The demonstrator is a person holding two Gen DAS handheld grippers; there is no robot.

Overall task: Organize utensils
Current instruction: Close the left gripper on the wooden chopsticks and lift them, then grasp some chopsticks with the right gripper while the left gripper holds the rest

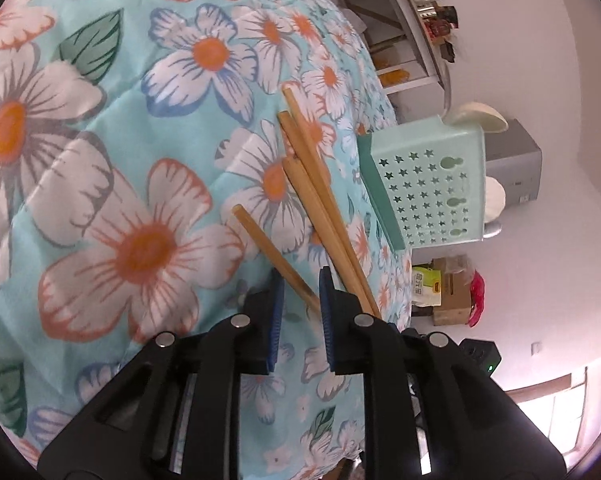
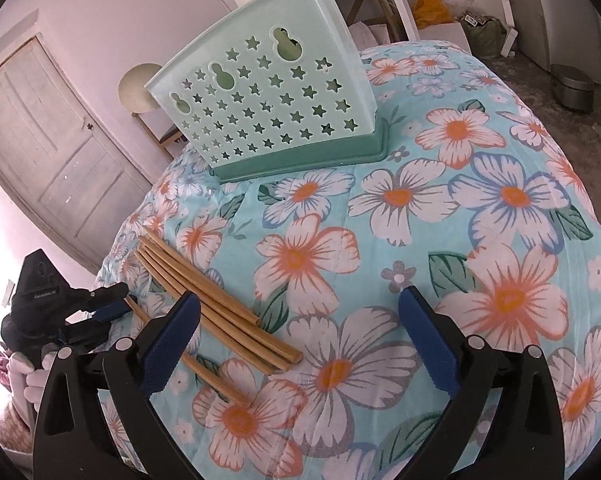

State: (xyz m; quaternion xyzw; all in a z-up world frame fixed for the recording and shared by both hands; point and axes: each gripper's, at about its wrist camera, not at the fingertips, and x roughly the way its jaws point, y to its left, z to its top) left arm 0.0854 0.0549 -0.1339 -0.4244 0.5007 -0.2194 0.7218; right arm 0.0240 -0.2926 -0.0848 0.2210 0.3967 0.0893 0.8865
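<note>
On the flowered cloth [image 2: 440, 208] covering the desk, wooden chopsticks [image 2: 216, 308] lie in a loose bundle near the left edge, with a mint-green holder [image 2: 268, 92], pierced with star-shaped holes, standing well behind them on its darker green base. Left tool [image 1: 300, 312] sits low at the chopsticks' near ends with its blue pads [image 1: 276, 320] a small way apart; one single chopstick [image 1: 272, 256] runs into the gap between them, though whether the pads press on it cannot be told. Three more chopsticks [image 1: 312, 184] pass just beside the right pad. Right tool [image 2: 300, 344] hovers over the cloth with its fingers spread wide, holding nothing.
</note>
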